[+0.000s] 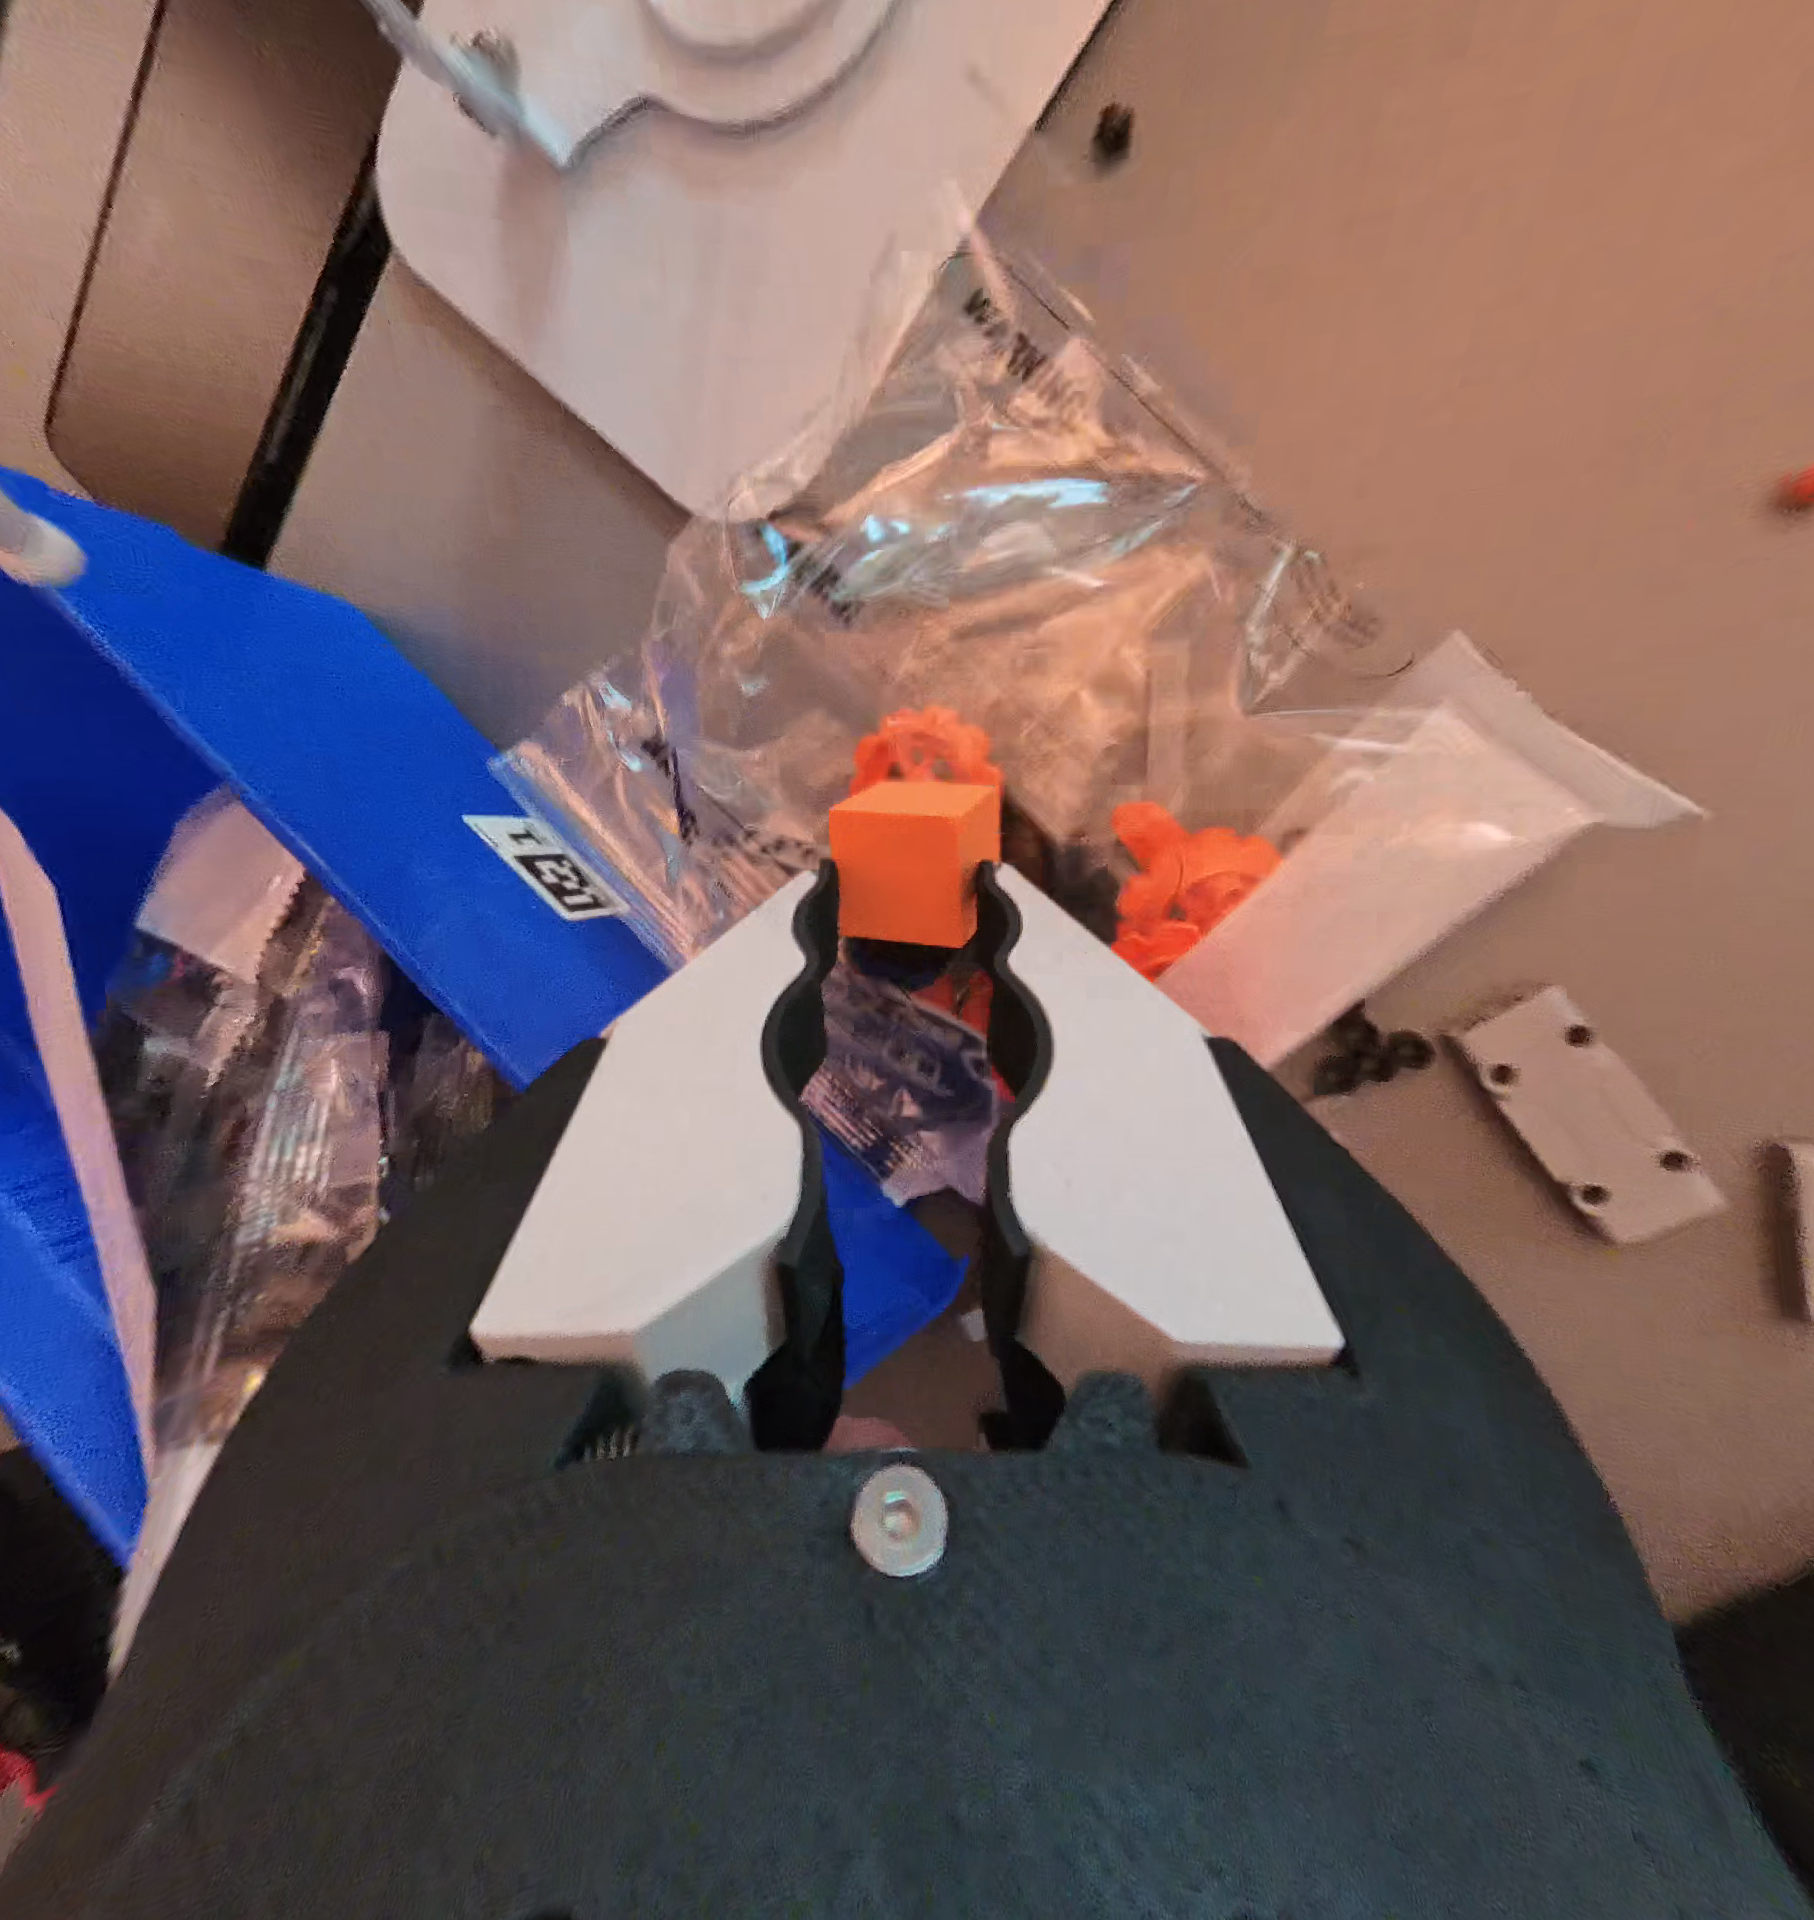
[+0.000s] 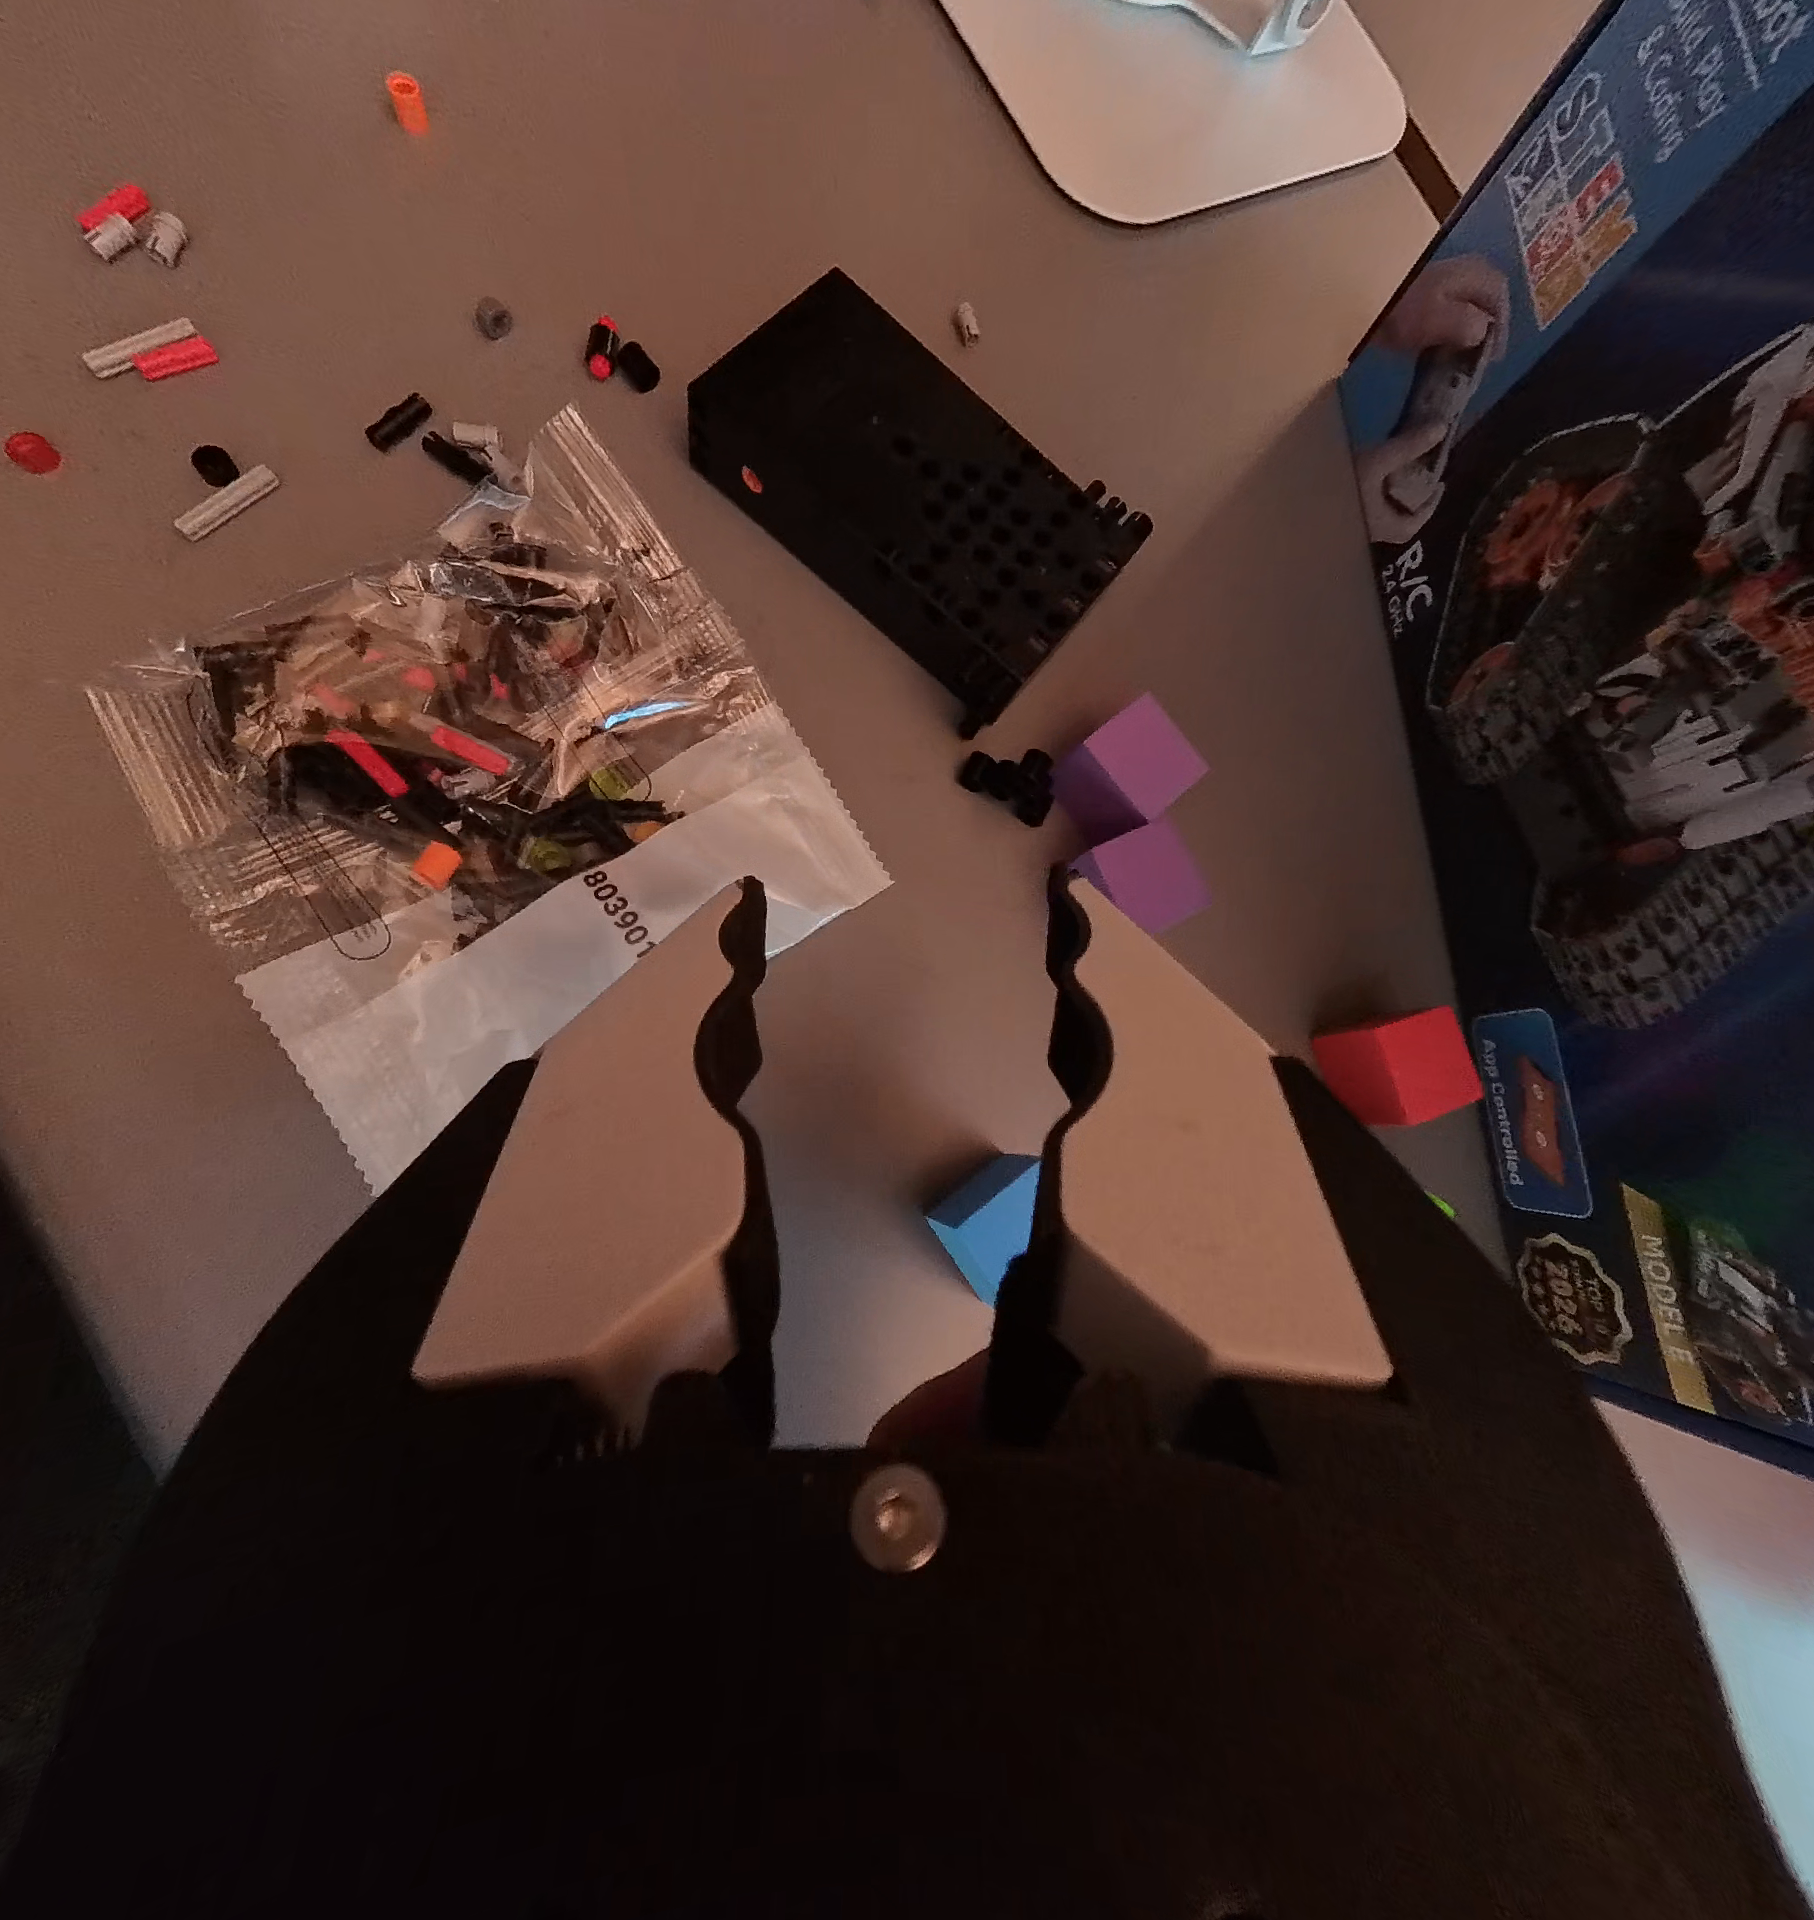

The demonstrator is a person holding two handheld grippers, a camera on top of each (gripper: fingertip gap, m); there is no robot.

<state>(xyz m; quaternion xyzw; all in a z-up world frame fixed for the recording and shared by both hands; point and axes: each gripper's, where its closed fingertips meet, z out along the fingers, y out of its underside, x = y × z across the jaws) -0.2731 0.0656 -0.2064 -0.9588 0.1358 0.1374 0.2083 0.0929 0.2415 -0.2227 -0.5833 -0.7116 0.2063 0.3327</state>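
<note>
Left wrist view shows the left gripper [image 1: 908, 883] with its fingers pinched on an orange cube [image 1: 908, 868], the black fingertips [image 1: 818, 904] pressed flat against two opposite faces and the cube standing proud of the tips, held in the air. Below and beyond the cube lie clear plastic bags [image 1: 986, 582] on the tabletop [image 1: 1505, 260]; orange toothed parts [image 1: 1183, 883] sit in one bag just to the cube's right, and a blue box [image 1: 290, 707] full of more packets lies to its left. A white plate with holes [image 1: 1578, 1112] rests well to the cube's right. The cube looks rigid, light and smooth-sided, so I judge it could pivot or slip if held only at an edge; flat faces, squarely opposed, are the sound place to grip, as here. Right wrist view shows the right gripper [image 2: 903, 894] with its fingers spread and nothing between them, hovering over the tabletop [image 2: 882, 156]. Two purple cubes [image 2: 1137, 821] are the nearest things, the lower one just beside the right fingertip. Taking them as landmark: a black perforated block [image 2: 913, 520] lies above, a red cube [image 2: 1396, 1065] below right against a printed toy box [image 2: 1661, 623], a blue cube [image 2: 986, 1216] below behind the finger, a parts bag [image 2: 446, 727] to the left, and loose small pieces [image 2: 150, 353] farther up left.
</note>
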